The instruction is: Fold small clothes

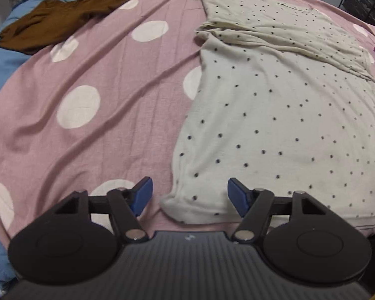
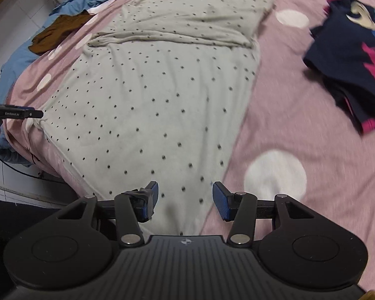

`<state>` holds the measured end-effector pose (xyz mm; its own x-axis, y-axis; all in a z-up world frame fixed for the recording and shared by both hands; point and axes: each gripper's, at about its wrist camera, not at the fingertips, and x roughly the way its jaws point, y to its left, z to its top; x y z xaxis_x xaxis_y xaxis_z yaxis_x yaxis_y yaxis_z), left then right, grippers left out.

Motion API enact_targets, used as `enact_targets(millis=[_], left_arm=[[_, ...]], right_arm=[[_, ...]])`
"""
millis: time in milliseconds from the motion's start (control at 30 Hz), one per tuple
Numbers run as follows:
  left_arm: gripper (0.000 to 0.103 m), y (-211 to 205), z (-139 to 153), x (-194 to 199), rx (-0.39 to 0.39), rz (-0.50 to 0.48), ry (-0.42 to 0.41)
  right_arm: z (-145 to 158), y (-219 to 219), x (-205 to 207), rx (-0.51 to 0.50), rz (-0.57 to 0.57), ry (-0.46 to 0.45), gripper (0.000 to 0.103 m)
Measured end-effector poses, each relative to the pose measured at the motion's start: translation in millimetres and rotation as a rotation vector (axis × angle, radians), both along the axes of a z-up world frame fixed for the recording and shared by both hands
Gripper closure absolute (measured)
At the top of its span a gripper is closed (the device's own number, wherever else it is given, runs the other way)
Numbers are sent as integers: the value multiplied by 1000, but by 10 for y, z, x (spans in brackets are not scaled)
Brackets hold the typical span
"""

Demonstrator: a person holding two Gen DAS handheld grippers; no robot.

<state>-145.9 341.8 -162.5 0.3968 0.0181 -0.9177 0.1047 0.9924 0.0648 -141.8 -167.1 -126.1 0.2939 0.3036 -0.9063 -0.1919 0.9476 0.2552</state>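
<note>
Left claw (image 1: 190,196): black ribbed body, two round black discs either side, black linkage arms with silver pivot screws, and blue textured pads (image 1: 144,195). Right claw (image 2: 185,201) looks the same, with a small round emblem on its body and dark tape around one finger.

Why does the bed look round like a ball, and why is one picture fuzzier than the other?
Both wrist views use fisheye lenses, so the pink polka-dot sheet bulges and its edges curve. Left wrist view: sharp, the dotted cream shirt crisp under soft, even light. Right wrist view: smeared towards the right, where the navy printed garment and the sheet's white dots streak, probably from motion.
</note>
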Motion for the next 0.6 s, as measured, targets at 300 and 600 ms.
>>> enact_targets(millis=[300,600], left_arm=[[62,-30,-177,88,-43,-12,82],[91,-96,-188,125,-69,-62,125]], right_arm=[[-95,-104,-206,28,-64,82,22],[-379,-18,-231,70,-41,186,60]])
